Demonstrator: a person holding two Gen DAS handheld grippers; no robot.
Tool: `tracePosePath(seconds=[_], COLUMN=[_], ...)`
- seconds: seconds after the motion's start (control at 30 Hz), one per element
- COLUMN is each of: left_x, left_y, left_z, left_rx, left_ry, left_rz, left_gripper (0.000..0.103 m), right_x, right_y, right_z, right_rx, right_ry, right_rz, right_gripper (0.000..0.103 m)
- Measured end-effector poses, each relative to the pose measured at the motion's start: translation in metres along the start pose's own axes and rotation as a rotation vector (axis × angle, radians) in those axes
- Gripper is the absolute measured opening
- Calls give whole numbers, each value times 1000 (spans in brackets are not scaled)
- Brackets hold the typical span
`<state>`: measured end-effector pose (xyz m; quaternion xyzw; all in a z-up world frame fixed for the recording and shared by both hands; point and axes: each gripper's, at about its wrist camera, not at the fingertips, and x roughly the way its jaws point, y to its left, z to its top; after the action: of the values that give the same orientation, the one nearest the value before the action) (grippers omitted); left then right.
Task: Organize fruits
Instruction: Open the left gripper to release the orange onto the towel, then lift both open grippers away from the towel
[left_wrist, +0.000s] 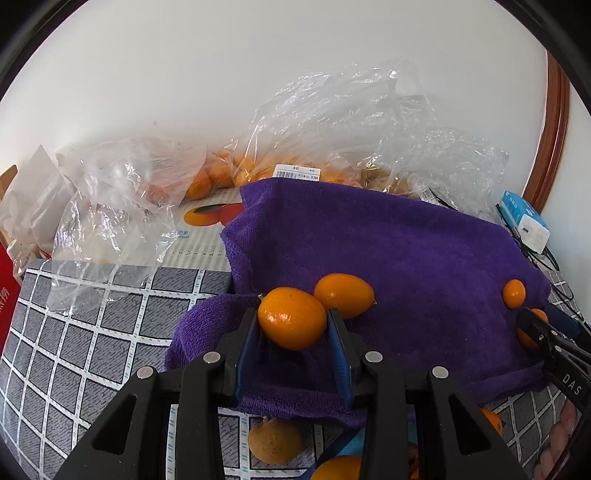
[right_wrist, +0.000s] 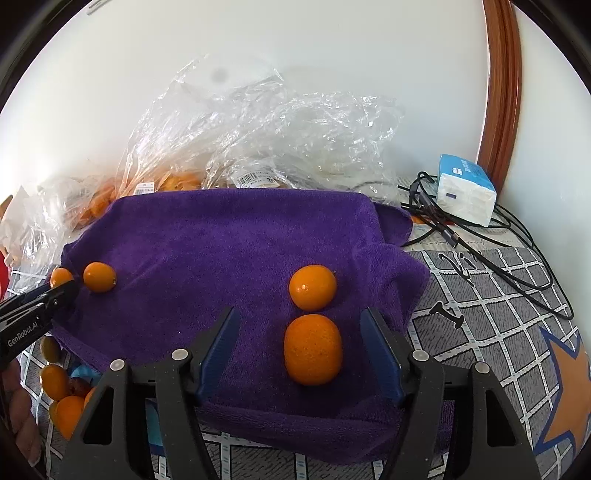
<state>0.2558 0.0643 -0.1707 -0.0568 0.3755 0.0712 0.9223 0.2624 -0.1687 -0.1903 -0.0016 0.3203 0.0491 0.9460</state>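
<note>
1. While the left hand-held gripper (left_wrist: 291, 325) clamps a kumquat (left_wrist: 292, 318) between its blue pads, that fruit sits at the near left part of the purple towel (left_wrist: 406, 251).
2. A second kumquat (left_wrist: 344, 295) lies on the towel just behind the held one, touching it.
3. The right hand-held gripper (right_wrist: 300, 354) stands wide, its pads clear of the kumquat on the towel between them (right_wrist: 313, 349).
4. Another kumquat (right_wrist: 312, 287) rests just beyond that one, nearly touching it.
5. The towel is spread over a grey grid-patterned tabletop (right_wrist: 498, 317).
6. More kumquats (right_wrist: 61, 398) lie in a cluster off the towel's near left edge.
7. Crumpled clear plastic bags (right_wrist: 229, 122) holding orange fruit stand behind the towel against the white wall.
8. A blue-and-white tissue pack (right_wrist: 465, 188) and black cables (right_wrist: 517, 266) lie at the far right.
</note>
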Motion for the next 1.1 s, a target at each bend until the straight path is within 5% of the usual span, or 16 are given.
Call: tracePosePath(seconds=[0.37, 0.5, 1.1], left_x=[4, 0, -38], left_y=[0, 2, 10], left_z=[2, 3, 8], left_rx=[0, -11, -69], left_ry=[-2, -31, -182], left_rz=[-1, -8, 32], left_gripper=[35, 49, 51], right_x=[-1, -1, -27], right_y=[-8, -8, -11], right_z=[-1, -1, 1], right_rx=[70, 70, 97], right_ry=[-14, -19, -127], right_rz=[30, 19, 1], right_gripper=[68, 68, 68])
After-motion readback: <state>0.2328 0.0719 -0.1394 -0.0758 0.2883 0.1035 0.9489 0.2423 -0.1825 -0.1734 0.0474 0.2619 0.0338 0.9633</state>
